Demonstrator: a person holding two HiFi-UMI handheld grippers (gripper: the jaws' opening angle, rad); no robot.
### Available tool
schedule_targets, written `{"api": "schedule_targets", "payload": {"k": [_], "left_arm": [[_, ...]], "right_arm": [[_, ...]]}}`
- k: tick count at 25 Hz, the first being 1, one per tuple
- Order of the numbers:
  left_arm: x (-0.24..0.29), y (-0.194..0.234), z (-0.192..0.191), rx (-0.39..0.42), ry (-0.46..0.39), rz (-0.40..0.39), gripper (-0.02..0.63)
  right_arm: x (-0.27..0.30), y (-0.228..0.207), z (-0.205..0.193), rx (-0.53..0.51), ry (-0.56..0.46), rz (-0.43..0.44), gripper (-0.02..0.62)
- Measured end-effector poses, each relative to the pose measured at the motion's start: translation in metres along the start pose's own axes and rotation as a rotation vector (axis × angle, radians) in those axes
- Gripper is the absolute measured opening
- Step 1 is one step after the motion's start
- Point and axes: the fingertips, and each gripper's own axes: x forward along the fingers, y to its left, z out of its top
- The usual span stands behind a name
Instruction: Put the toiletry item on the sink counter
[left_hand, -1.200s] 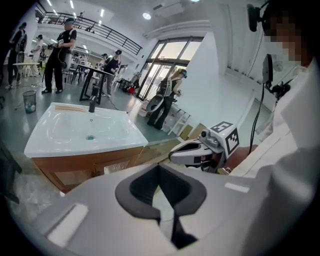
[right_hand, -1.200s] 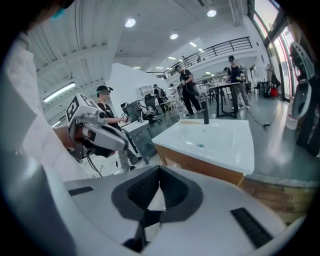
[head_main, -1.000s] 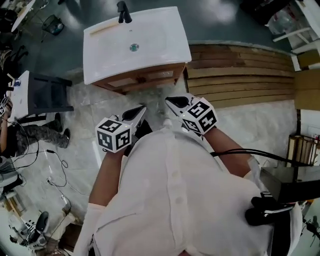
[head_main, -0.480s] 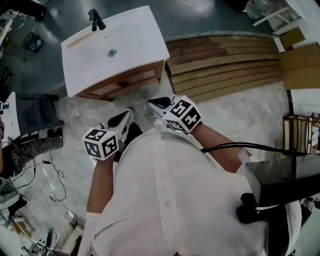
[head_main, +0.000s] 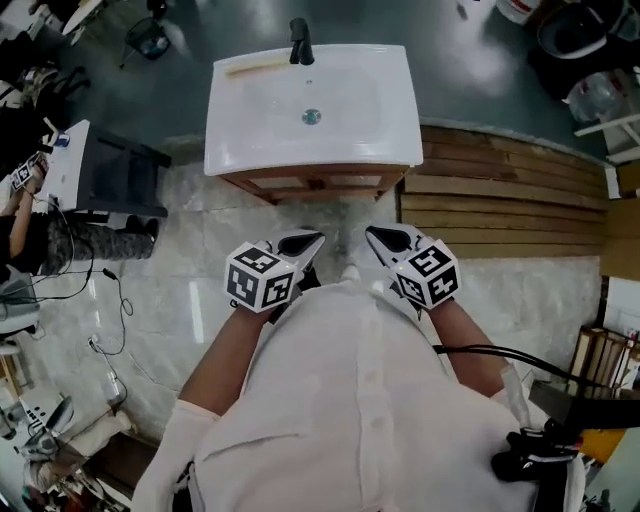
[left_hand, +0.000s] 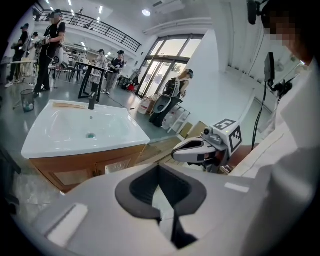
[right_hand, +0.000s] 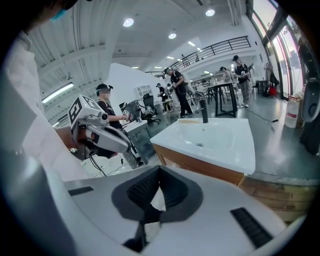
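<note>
A white sink counter (head_main: 311, 105) on a wooden cabinet stands ahead of me, with a black faucet (head_main: 300, 42) at its back. A thin beige item (head_main: 258, 65) lies along the back left rim. My left gripper (head_main: 303, 243) and right gripper (head_main: 380, 237) are held close to my chest, short of the cabinet, and both point toward it. Both are shut with nothing between the jaws. In the left gripper view the sink (left_hand: 85, 131) lies ahead to the left, beyond the closed left gripper (left_hand: 160, 170). In the right gripper view the sink (right_hand: 212, 140) lies ahead to the right, beyond the closed right gripper (right_hand: 159, 170).
Wooden planks (head_main: 500, 200) cover the floor to the right of the cabinet. A dark stand with a white top (head_main: 85, 175) and a seated person (head_main: 60, 245) are at the left. Cables (head_main: 110, 330) trail over the marble floor.
The head view has swung, so the sink now sits centred ahead instead of up and to the left. Both grippers stay shut in front of my chest.
</note>
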Motion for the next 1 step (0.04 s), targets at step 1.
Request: {"api": "schedule_targets", "payload": {"k": [1], "left_arm": [[-0.0028,0.0028,0.0013,-0.001,0.003,-0.005,0.006]], "right_arm": [[0.0016,0.0001,0.0024,0.005,0.000,-0.007,0.006]]}}
